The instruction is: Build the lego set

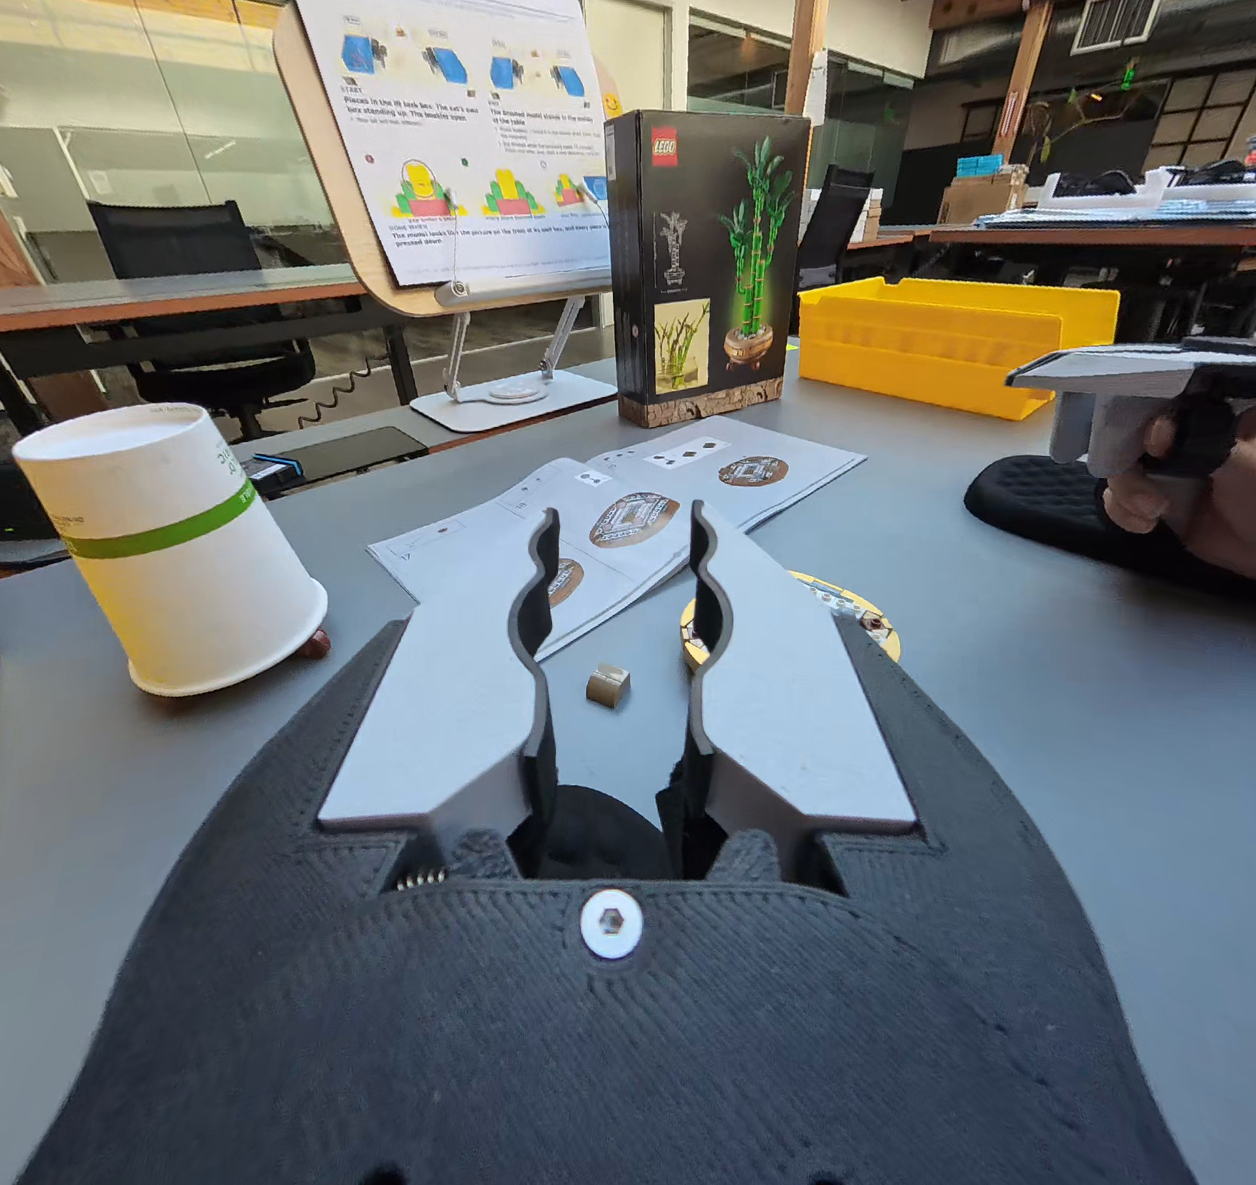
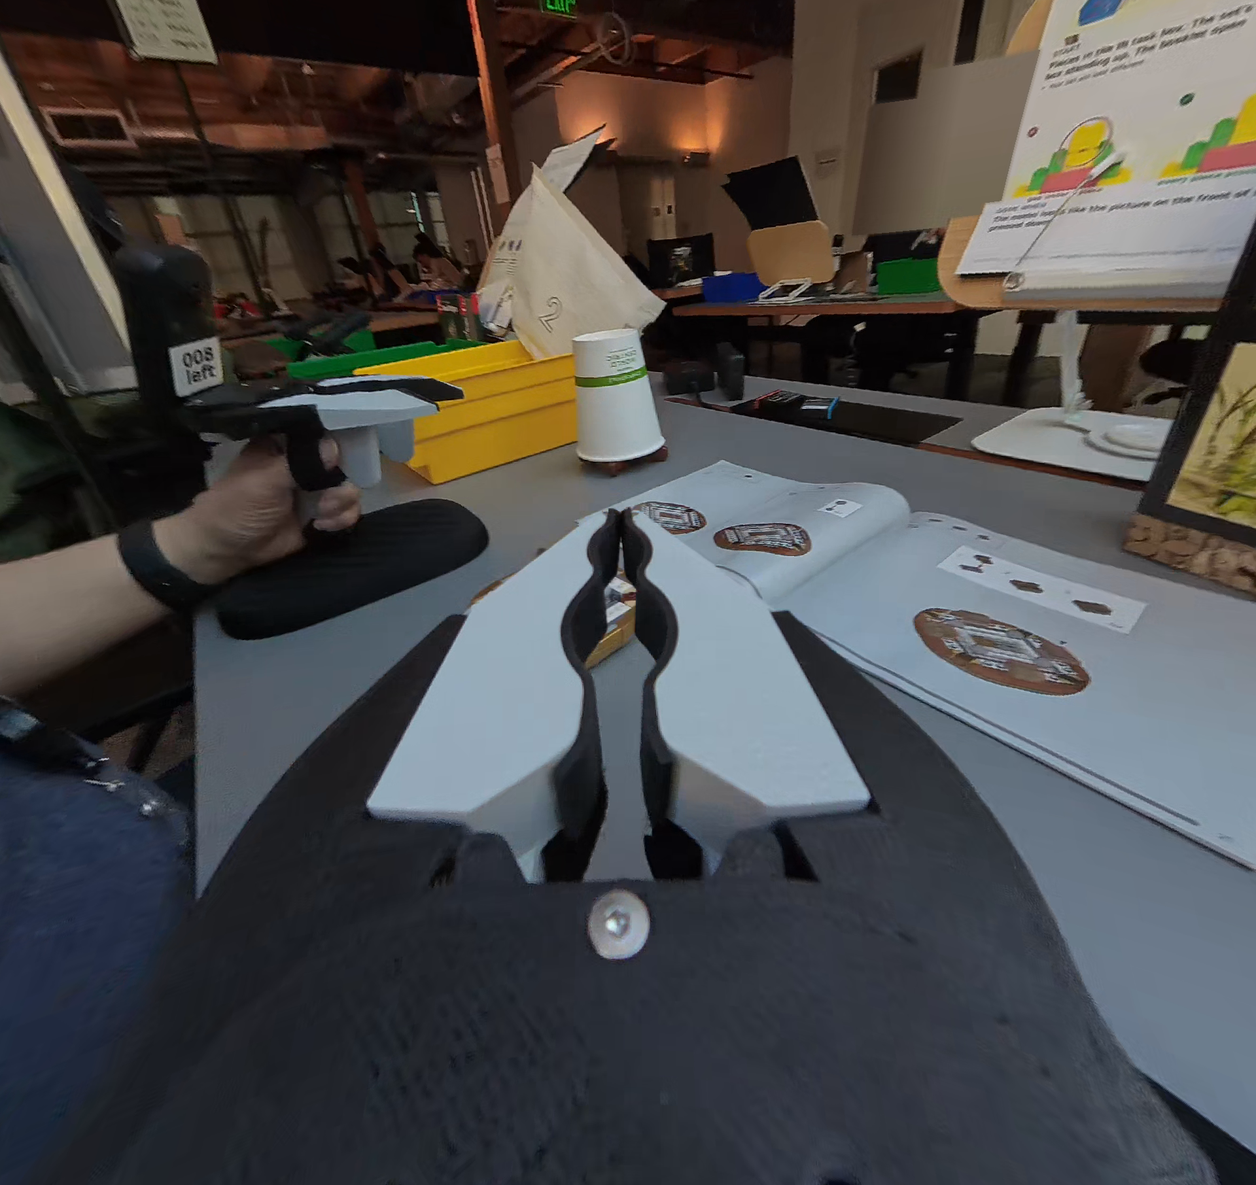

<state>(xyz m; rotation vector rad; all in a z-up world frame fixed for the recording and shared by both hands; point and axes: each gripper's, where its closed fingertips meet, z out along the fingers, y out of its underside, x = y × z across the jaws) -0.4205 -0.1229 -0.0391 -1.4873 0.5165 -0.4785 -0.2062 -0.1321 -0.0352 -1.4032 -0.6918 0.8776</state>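
While the left gripper hung open above the loose tan brick, the right gripper, nearly shut and empty, hovered near the round base; a skewed pinch might flick the brick away.

Left wrist cam: low over grey worktop, facing fwd toward upright black set box. Right wrist cam: equally low, facing across to left claw. Shared: open white instruction booklet, inverted white paper cup.

Right finger hides most of round model; cup covers brown bits.
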